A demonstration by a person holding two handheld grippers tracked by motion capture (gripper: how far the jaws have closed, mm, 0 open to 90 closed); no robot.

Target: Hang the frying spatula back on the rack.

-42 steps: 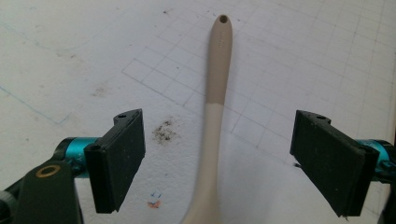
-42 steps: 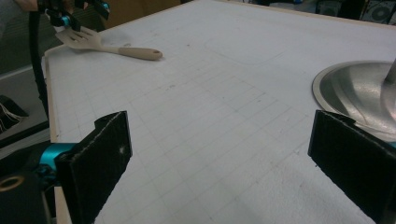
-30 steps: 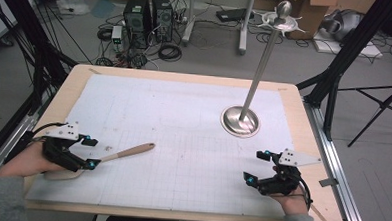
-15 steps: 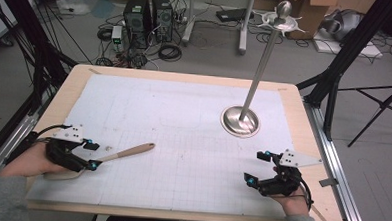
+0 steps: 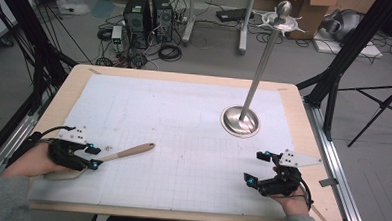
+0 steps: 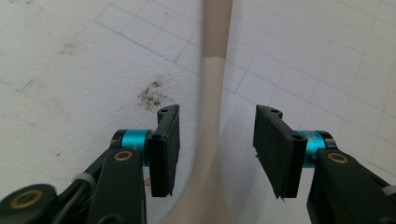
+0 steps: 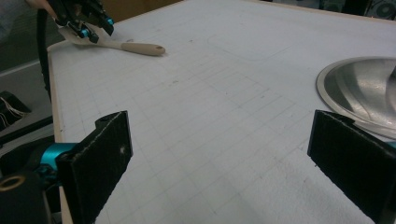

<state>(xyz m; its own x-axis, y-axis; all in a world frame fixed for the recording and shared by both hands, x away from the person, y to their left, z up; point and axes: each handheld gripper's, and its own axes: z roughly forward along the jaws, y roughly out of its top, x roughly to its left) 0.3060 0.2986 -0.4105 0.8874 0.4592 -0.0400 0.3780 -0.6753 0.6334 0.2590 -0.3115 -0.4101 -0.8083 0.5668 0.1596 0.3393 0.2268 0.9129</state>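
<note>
At the left edge of the white gridded mat (image 5: 193, 120), the left gripper (image 5: 93, 157) is found with jaws half apart and just closing around the neck of a pale spatula with a wooden handle (image 6: 212, 116); the pads are not yet pressed on it. An off-centre squeeze is judged liable to pivot the slim neck aside. Further right, a steel pole stand on a round base (image 5: 240, 120) is noted. The right gripper (image 5: 260, 167) is held wide, with nothing between its jaws.

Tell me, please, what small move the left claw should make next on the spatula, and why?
Probably finish closing. The left claw has just been closing, and it straddles the spatula's neck with a gap showing on each side, so its pads do not press on it yet. The spatula lies flat on the white mat, so lifting now would likely leave it behind.
</note>
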